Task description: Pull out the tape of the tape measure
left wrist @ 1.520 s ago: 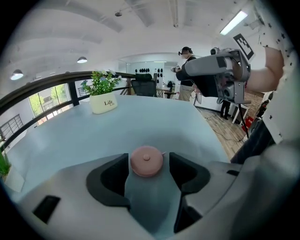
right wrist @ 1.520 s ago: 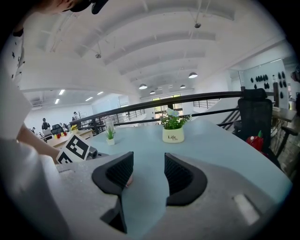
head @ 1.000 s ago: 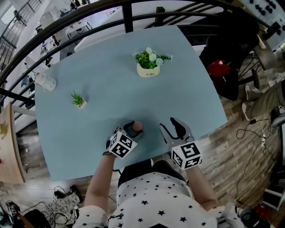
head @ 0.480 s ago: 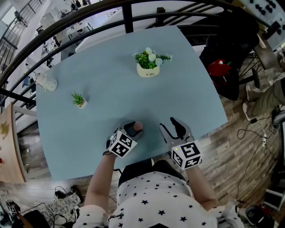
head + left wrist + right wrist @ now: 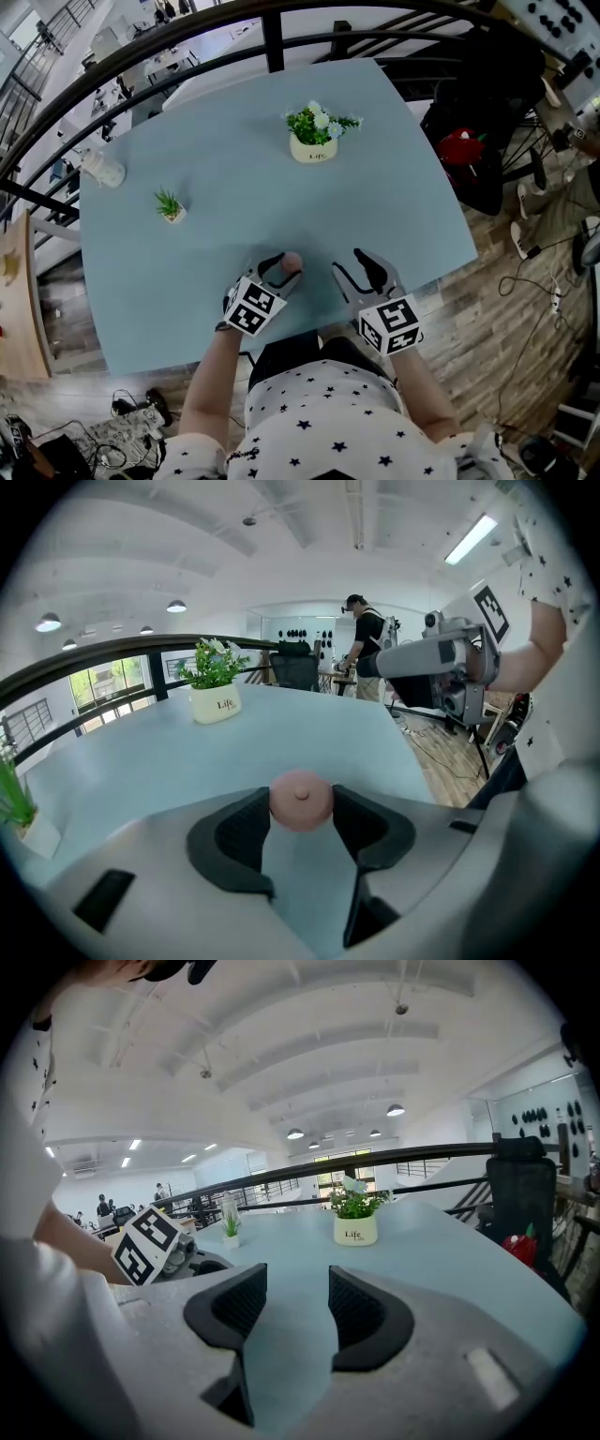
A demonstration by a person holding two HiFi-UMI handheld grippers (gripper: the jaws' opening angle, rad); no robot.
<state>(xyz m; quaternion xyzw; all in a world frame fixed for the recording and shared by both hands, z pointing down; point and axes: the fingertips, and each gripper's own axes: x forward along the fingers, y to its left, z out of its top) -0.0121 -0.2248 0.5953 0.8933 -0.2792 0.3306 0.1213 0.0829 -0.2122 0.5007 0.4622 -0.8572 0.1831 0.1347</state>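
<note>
Pale blue, the desk [image 5: 225,206] fills the head view. A flower pot [image 5: 313,148] stands toward its far side and a small green plant [image 5: 169,206] off to the left. Near the edge closest to me, my left gripper [image 5: 281,266] pinches the pink tape measure [image 5: 292,262]. My right gripper [image 5: 354,266] is just beside it on the right, apart from it, over the same near edge.

In the left gripper view, the round tape measure sits between the two dark pads [image 5: 246,829], touching both, and the jaws have just been closing on it. Whether it rests on the desk I cannot tell. The flower pot stands well beyond it.

In the right gripper view, my jaws stand spread, with only bare desk showing between them. The flower pot is ahead, slightly right, and the left gripper's marker cube [image 5: 148,1241] shows at the left.
</note>
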